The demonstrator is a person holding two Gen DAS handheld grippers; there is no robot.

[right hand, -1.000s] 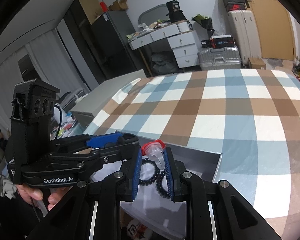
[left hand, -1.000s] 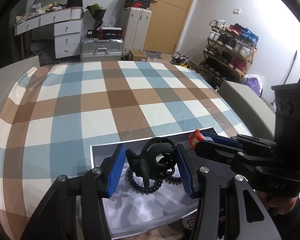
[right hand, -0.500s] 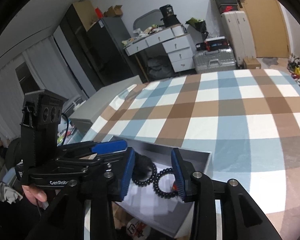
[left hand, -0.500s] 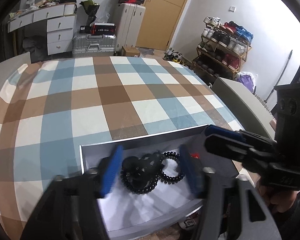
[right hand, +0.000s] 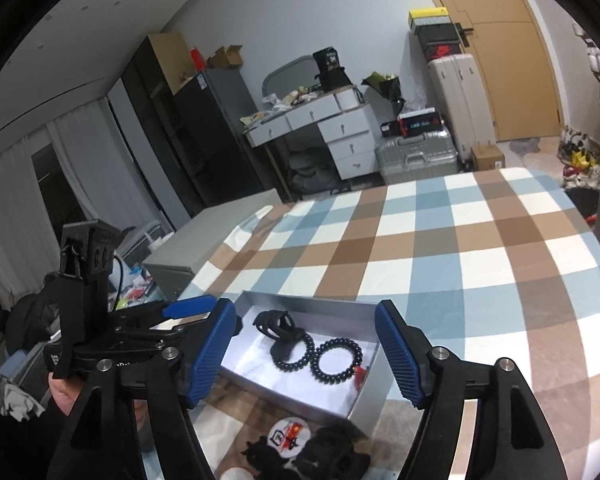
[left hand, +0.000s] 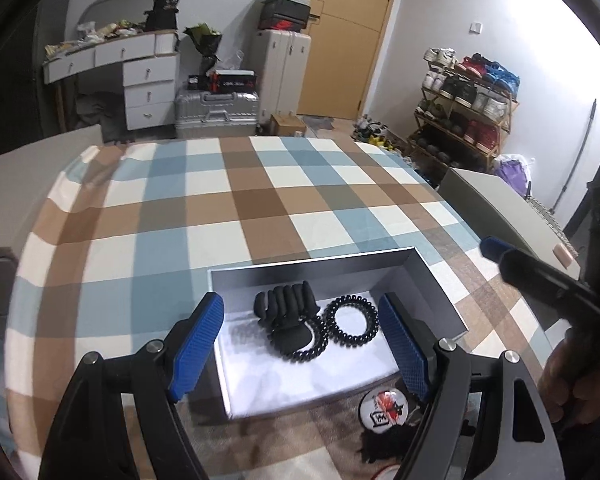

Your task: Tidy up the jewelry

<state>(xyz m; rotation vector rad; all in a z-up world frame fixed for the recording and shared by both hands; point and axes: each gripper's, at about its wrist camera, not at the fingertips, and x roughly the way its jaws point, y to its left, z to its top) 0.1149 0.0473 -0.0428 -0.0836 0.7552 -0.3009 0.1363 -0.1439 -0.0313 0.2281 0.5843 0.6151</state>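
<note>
While both tools (left hand: 300,344) (right hand: 305,350) are opening empty over the box (left hand: 440,280), no label reads clearly.

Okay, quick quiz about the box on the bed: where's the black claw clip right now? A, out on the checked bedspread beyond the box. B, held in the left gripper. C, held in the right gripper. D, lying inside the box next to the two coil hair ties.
D: the claw clip lies on the white lining of the box, against the coil hair ties, and both grippers are empty.
</note>
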